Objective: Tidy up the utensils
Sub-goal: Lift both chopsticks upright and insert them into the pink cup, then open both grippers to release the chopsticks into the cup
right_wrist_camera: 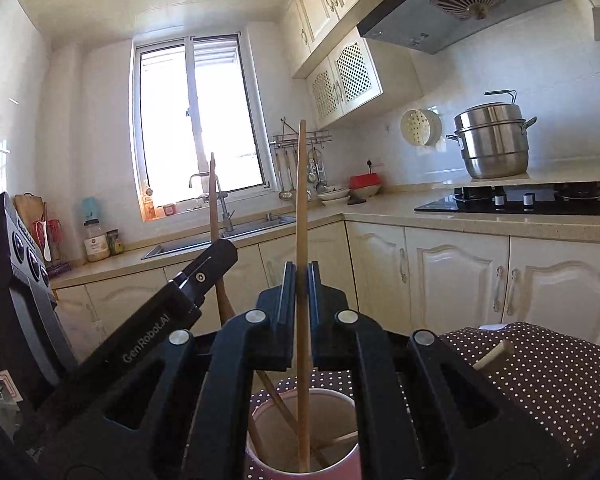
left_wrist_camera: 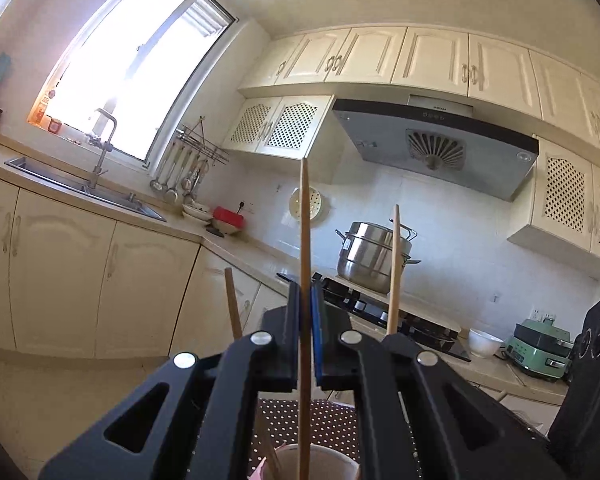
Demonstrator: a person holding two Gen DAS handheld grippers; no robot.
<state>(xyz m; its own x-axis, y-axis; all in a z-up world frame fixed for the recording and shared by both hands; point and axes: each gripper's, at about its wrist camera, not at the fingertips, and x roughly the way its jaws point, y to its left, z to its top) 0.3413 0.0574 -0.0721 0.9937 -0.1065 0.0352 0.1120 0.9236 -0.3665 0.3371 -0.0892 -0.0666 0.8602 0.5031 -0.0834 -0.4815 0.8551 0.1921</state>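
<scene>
The left gripper [left_wrist_camera: 305, 308] is clamping its jaws almost fully together on a slim wooden chopstick [left_wrist_camera: 305, 240], which is standing upright between the blue pads and running down behind the jaws into a cup [left_wrist_camera: 320, 462] just below them. The right gripper [right_wrist_camera: 298, 292] is doing the same, its jaws nearly closed on a second chopstick [right_wrist_camera: 300, 208] whose lower end is sitting inside the pink-walled, white-lined cup [right_wrist_camera: 340, 456] directly beneath the jaws. Holding each stick vertical is probably meant to let it drop cleanly through the cup's round mouth, so the step in hand looks like lowering both sticks in. Other pale wooden sticks are already leaning at angles inside the cup, one crossing below the right jaws. In the right wrist view, the left gripper is showing to the left of the right jaws as a black arm, with its stick rising above it. The cup is resting on a brown cloth with white polka dots [right_wrist_camera: 540, 368], spreading right of and below the jaws. Further out, a beige stone tabletop [right_wrist_camera: 380, 208] is carrying a black glass hob [right_wrist_camera: 516, 200] and a shiny stacked steel steamer pot [right_wrist_camera: 492, 140], ahead and to the right of the right jaws, while a steel sink [right_wrist_camera: 220, 240] is lying ahead beneath a bright window [right_wrist_camera: 196, 120].
</scene>
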